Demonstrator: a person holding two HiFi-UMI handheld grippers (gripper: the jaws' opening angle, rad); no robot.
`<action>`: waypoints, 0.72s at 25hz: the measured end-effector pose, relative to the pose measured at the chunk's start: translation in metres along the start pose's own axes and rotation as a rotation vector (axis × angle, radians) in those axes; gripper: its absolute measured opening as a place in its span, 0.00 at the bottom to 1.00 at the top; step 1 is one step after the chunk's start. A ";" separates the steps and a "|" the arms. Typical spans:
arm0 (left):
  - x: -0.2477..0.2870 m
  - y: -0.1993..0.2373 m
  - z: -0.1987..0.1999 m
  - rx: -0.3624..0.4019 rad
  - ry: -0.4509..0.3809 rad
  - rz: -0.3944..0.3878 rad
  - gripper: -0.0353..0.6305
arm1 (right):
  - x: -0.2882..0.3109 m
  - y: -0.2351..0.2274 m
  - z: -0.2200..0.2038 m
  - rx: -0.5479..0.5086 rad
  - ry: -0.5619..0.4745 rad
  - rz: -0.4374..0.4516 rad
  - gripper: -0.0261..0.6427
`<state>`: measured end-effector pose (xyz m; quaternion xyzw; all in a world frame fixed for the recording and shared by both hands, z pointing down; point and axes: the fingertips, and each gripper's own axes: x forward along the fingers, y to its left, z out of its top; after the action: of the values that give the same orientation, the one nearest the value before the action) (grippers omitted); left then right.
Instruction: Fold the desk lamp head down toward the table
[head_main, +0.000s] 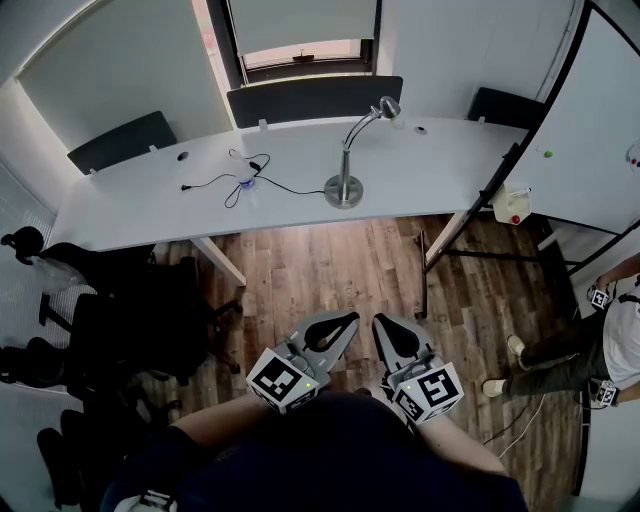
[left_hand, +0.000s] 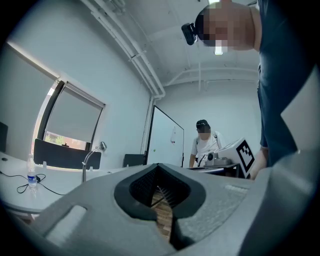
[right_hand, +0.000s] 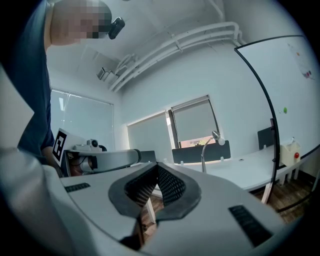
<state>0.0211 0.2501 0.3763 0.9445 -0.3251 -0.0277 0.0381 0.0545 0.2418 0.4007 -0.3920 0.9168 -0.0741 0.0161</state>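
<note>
Left tongs (head_main: 338, 325), right tongs (head_main: 392, 332) closed, empty; lamp (head_main: 347, 160) well ahead on desk (head_main: 450, 165): approach, press lamp head (head_main: 388, 106) down slowly.

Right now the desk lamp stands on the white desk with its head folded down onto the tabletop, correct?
No. The desk lamp stands on the white desk, but its head is up on the arched neck, as the head view shows.

Bystander (head_main: 572, 356) at right edge, half cut off
</note>
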 end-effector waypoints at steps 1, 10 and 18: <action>0.003 -0.002 0.001 0.001 0.000 0.002 0.06 | -0.001 -0.003 0.000 -0.001 -0.002 0.001 0.05; 0.033 -0.011 -0.013 0.028 0.015 0.070 0.06 | -0.021 -0.036 -0.003 -0.007 -0.021 0.033 0.05; 0.059 -0.017 -0.022 0.026 0.013 0.098 0.06 | -0.031 -0.062 -0.007 -0.016 -0.005 0.052 0.06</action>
<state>0.0797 0.2281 0.3948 0.9281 -0.3709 -0.0151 0.0291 0.1193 0.2227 0.4154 -0.3683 0.9272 -0.0655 0.0170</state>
